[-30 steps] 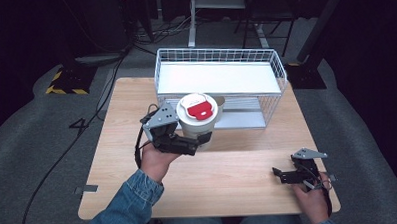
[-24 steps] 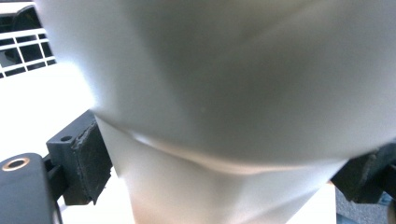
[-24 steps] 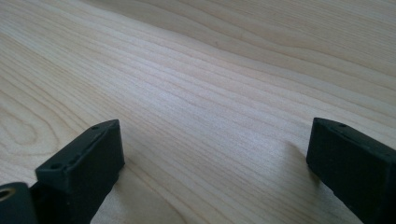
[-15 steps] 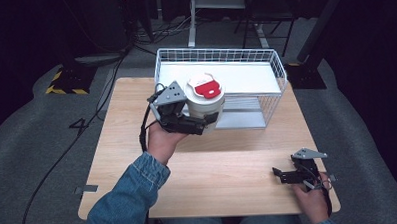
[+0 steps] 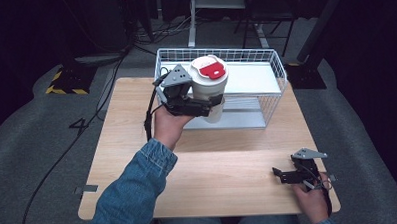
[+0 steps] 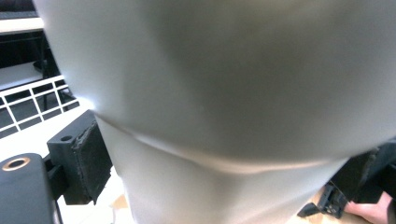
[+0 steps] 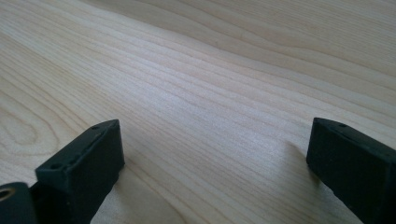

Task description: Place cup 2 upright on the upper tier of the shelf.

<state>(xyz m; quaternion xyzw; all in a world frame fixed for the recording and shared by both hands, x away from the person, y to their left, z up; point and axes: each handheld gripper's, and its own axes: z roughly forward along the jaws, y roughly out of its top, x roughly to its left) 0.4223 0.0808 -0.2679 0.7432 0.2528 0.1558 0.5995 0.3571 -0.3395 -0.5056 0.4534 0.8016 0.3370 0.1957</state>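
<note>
Dark grey carpet and black equipment are seen around a light wooden table (image 5: 137,144) that takes up the middle of the high view. At the far edge of the tabletop, in the upper middle of the frame, a white wire basket (image 5: 275,84) is set, with a white panel lying inside it. A white cup (image 5: 208,89) with a white lid bearing a red label is held upright in the upper middle of the frame, lifted off the wood and overlapping the basket's near left corner as seen from above. It is clamped around its lower body by the left gripper (image 5: 201,106), whose grey three-cornered plate is seen just left of the lid and whose cable is looped down beside a denim sleeve. In the left gripper view the cup's pale wall (image 6: 224,93) is shown very near and blurred, with a black pad (image 6: 88,161) pressed against it at the lower left and the other jaw partly seen at the lower right; white basket wires are seen at the left edge. The right gripper (image 5: 281,174) is held low over the table in the lower right of the high view, well apart from the cup. In the right gripper view its jaws are spread wide, with bare wood grain (image 7: 210,93) between them and nothing held
</note>
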